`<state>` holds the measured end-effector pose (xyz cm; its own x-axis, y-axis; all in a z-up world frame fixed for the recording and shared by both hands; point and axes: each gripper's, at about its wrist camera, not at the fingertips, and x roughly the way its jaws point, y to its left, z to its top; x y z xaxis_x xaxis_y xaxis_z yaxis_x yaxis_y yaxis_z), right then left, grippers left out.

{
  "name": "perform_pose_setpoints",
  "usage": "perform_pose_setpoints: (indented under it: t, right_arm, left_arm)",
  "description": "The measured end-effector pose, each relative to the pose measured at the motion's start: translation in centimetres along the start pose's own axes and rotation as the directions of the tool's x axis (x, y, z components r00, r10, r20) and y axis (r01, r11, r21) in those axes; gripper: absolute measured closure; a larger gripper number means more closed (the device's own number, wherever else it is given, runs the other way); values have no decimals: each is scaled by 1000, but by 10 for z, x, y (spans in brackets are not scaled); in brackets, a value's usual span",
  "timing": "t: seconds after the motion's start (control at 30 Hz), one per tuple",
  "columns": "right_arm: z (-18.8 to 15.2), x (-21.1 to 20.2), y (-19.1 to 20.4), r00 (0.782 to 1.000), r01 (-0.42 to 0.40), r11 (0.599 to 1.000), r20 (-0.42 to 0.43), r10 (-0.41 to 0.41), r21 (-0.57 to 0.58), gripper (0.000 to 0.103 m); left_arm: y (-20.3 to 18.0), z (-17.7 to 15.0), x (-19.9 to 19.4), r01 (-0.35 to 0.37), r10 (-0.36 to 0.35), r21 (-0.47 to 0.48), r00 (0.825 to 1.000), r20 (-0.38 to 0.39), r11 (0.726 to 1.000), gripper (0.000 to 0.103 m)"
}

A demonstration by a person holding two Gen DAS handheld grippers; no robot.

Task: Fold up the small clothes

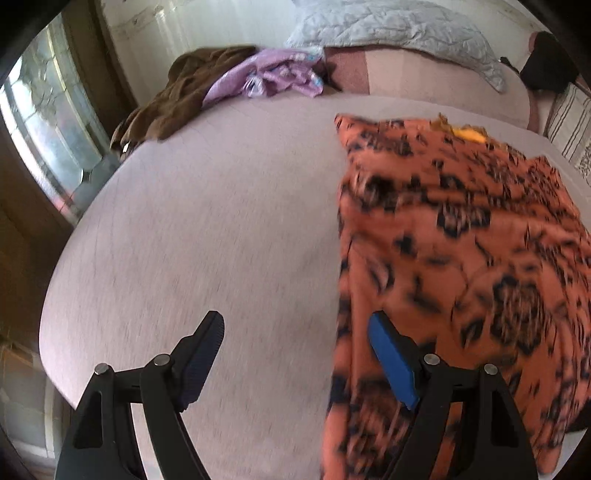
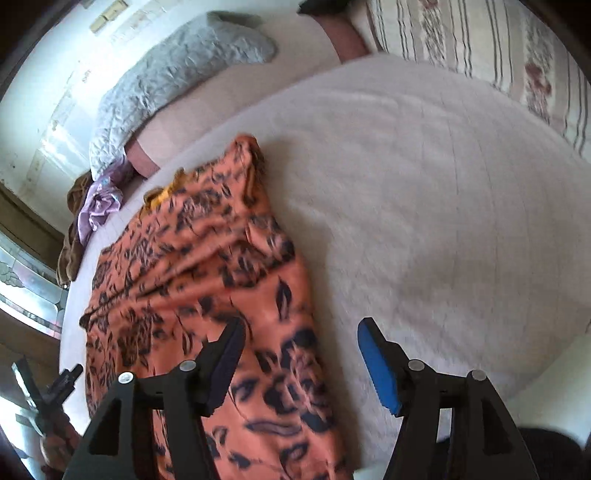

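The left gripper (image 1: pixel 295 325) hangs with its jaws spread wide and nothing between them; its right finger (image 1: pixel 391 358) sits over the left border of the orange garment with a black floral print (image 1: pixel 461 258), contact unclear through the blur. The right gripper (image 2: pixel 299 332) is likewise spread wide and empty, its left finger (image 2: pixel 225 365) above the garment's right side. The garment (image 2: pixel 207 280) lies flat and lengthwise on the pale pink bedspread (image 1: pixel 207 229), a yellow patch (image 1: pixel 469 133) at its far end. Bare bedspread (image 2: pixel 424 206) lies open on both sides. A brown cloth (image 1: pixel 177 96) and a crumpled lilac cloth (image 1: pixel 269 74) sit well apart at the far left edge, near a grey quilted pillow (image 1: pixel 399 29).
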<state>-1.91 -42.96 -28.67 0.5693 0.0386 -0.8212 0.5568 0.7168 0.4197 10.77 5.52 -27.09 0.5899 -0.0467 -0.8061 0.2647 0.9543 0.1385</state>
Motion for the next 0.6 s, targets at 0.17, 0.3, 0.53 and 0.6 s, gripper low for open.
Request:
perform_pose_setpoints:
  t: [0.17,0.3,0.53,0.6]
  right_arm:
    - [-18,9,-6,996,40,999,-83,-42,-25,36]
    - [-35,13,9,993,75,989,-81,-85,-127,34]
    - [-56,8,46,997,46,943,-50,-66,-329,86]
    - [-54,-2,45,1000,13,952,-7,-16,-305,86]
  left_arm:
    - [25,-30,-15,87,-91,-123,996,-27,989,22]
    - [28,-39,-10,136,-147,-158,988,-56,978,24]
    - [22,-44,-10,281,-294,-156,953,-67,947,81]
    - [21,-45,-11,294,-308,-158,948,-72,942,81]
